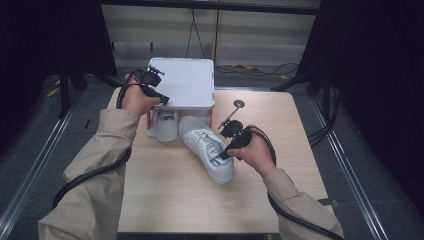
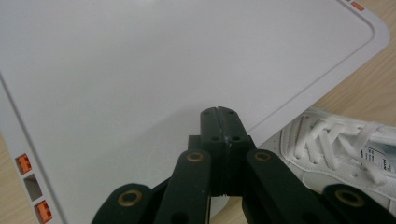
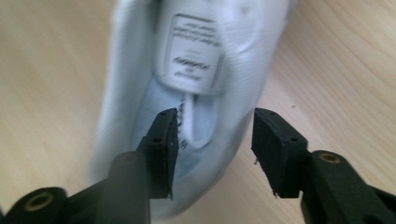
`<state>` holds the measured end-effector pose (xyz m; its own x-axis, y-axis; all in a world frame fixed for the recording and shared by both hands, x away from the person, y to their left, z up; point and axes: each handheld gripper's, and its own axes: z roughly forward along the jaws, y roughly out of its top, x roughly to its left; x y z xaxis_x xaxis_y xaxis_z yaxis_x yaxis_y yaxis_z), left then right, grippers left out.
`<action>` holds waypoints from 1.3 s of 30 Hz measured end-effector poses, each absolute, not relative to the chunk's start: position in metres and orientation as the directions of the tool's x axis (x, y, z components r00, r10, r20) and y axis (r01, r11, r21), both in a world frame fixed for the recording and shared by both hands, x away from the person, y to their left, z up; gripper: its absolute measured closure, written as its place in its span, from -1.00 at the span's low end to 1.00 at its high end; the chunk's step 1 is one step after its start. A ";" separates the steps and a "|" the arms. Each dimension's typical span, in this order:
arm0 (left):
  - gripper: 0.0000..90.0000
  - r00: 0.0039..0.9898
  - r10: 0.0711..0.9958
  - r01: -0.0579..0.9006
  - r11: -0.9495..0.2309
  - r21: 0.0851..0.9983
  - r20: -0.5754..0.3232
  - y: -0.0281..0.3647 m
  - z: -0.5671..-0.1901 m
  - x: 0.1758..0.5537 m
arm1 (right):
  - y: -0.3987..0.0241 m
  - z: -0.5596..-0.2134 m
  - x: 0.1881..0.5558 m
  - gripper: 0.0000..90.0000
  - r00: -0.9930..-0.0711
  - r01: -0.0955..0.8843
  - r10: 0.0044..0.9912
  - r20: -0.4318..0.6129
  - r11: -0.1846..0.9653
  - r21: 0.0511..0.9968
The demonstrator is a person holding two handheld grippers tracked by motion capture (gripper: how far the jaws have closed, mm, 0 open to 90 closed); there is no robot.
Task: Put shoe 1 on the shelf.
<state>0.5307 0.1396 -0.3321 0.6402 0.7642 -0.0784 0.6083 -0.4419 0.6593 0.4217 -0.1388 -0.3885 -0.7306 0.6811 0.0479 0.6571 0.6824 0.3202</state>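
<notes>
High view: shoebox (image 1: 184, 82) behind sneaker (image 1: 207, 147)

The high view is soft and low in detail, evenly lit from above; the pale wooden table (image 1: 165, 195) reads bright while the surrounding floor and side walls sink into near black. Shadows on the tabletop are faint and short. In the left gripper view the flat white plastic lid (image 2: 140, 70) is smooth and slightly greyed, carrying a soft shadow beside the black jaws, which stay sharp. In the right gripper view the white lace-up sneaker (image 3: 205, 56) is smeared by motion blur, its label unreadable.
</notes>
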 end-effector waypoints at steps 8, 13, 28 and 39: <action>1.00 0.640 0.766 0.605 -0.447 0.659 -0.067 0.139 -0.332 0.530 | -0.132 -0.370 0.404 -0.07 -0.837 0.518 0.546 0.011 0.787 0.333; 1.00 0.639 0.766 0.604 -0.444 0.661 -0.069 0.139 -0.332 0.530 | -0.122 -0.366 0.398 -0.11 -0.874 0.470 0.485 0.038 0.820 0.328; 1.00 0.637 0.768 0.601 -0.441 0.666 -0.067 0.140 -0.333 0.529 | -0.091 -0.419 0.390 0.75 -0.900 0.428 0.435 0.015 0.880 0.205; 1.00 0.641 0.763 0.599 -0.429 0.676 -0.084 0.142 -0.334 0.529 | -0.071 -0.394 0.400 0.74 -0.859 0.491 0.510 0.039 0.802 0.339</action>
<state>0.5291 0.1423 -0.3343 0.6414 0.7626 -0.0843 0.5991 -0.4292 0.6759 0.3997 -0.0713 -0.3943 -0.8595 0.5096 0.0394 0.4912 0.8022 0.3394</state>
